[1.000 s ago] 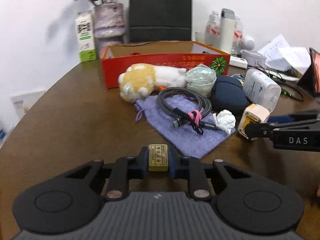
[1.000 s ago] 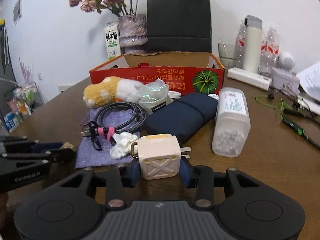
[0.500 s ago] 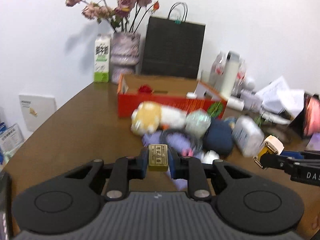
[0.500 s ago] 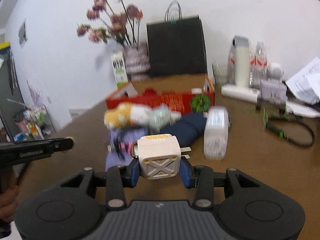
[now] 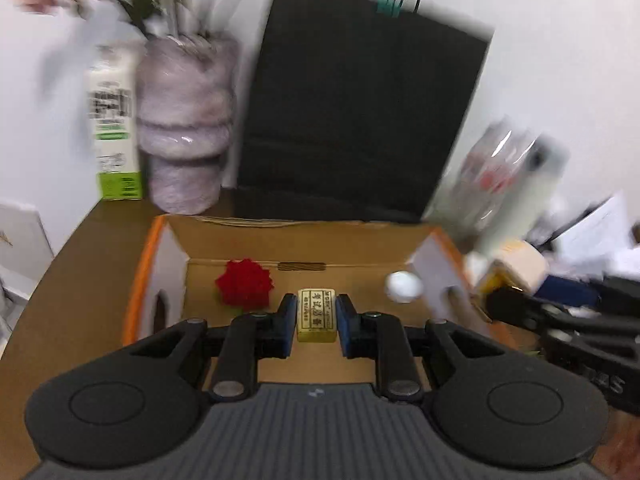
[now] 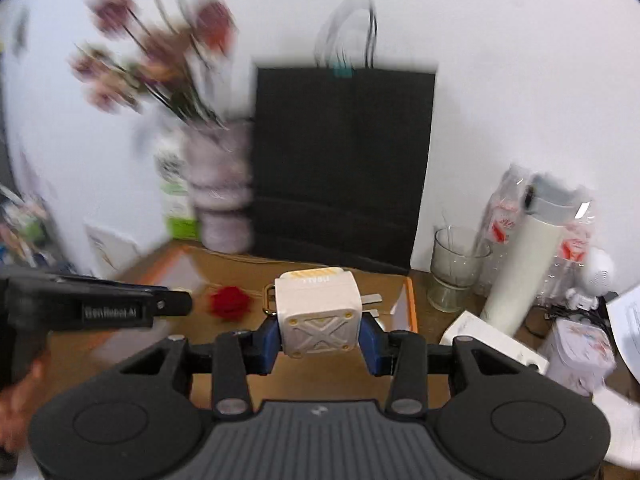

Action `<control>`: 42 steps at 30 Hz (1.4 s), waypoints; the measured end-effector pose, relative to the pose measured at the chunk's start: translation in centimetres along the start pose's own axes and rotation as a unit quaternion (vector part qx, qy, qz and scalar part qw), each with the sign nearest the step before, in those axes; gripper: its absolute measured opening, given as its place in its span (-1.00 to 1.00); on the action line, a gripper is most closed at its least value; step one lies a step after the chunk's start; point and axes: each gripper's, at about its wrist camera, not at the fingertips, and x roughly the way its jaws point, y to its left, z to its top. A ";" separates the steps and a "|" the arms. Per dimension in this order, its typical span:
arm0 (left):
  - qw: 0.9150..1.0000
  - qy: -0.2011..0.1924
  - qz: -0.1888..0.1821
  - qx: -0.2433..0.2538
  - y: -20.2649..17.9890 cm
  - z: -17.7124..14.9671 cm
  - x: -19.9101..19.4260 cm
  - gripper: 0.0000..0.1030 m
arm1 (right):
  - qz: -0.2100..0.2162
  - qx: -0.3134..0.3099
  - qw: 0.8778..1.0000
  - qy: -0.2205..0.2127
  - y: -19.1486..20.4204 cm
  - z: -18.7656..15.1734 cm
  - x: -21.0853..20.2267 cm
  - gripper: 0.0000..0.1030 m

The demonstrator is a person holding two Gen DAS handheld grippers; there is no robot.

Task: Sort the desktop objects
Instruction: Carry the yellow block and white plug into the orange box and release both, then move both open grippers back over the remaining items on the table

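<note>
My left gripper point(image 5: 316, 314) is shut on a small yellow eraser block point(image 5: 316, 316) and holds it over the open cardboard box point(image 5: 176, 256). My right gripper point(image 6: 318, 326) is shut on a cream cube-shaped charger plug point(image 6: 316, 312), also above the box point(image 6: 410, 304). Inside the box lie a red paper flower point(image 5: 245, 288) and a small white ball point(image 5: 404, 287). The right gripper with the plug shows at the right of the left wrist view point(image 5: 516, 276). The left gripper shows at the left of the right wrist view point(image 6: 120, 308).
Behind the box stand a black paper bag point(image 5: 360, 120), a pale vase with flowers point(image 5: 184, 128) and a milk carton point(image 5: 114, 128). To the right are a glass point(image 6: 456, 268), a white flask point(image 6: 532, 248), plastic bottles, a white power strip point(image 6: 492, 340) and papers.
Both grippers have moved forward from the pile of objects on the table to above the open box, each still holding its object. The view is blurred by motion.
</note>
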 end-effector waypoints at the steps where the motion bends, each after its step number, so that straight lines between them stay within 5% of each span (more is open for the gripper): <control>1: 1.000 0.013 0.012 -0.003 -0.2 0.6 2.2 -0.58 | 0.002 0.016 0.999 0.034 -0.6 1.0 3.2 -0.23; 6: 0.997 0.070 0.038 -0.012 0.6 1.2 9.3 -0.53 | 0.005 0.071 0.986 0.150 -3.0 3.9 14.7 -0.23; 12: 0.997 0.068 0.011 -0.030 2.5 0.9 10.5 0.43 | 0.013 0.086 0.980 0.181 -2.3 4.2 19.3 -0.08; 15: 0.998 0.053 0.031 -0.011 2.8 1.1 9.4 0.48 | 0.005 0.094 0.983 0.157 -2.2 4.3 19.0 0.16; 20: 0.999 0.023 0.024 -0.002 3.8 1.0 4.8 0.61 | -0.001 0.087 0.986 0.141 -2.2 4.2 15.6 0.34; 26: 0.997 -0.010 0.075 0.001 4.0 -1.3 -1.8 0.74 | -0.022 0.050 0.993 0.107 -1.7 3.0 9.1 0.54; 31: 0.995 -0.080 0.058 -0.024 3.6 -8.7 -10.7 0.96 | -0.011 0.039 0.999 0.028 0.1 -2.5 -0.1 0.57; 37: 0.994 -0.106 0.018 -0.012 1.8 -18.6 -18.4 1.00 | 0.034 0.048 0.998 -0.030 3.0 -11.5 -10.2 0.65; 42: 0.995 -0.103 0.012 0.002 1.5 -25.7 -20.7 1.00 | 0.020 0.047 0.998 -0.039 5.8 -18.6 -14.7 0.71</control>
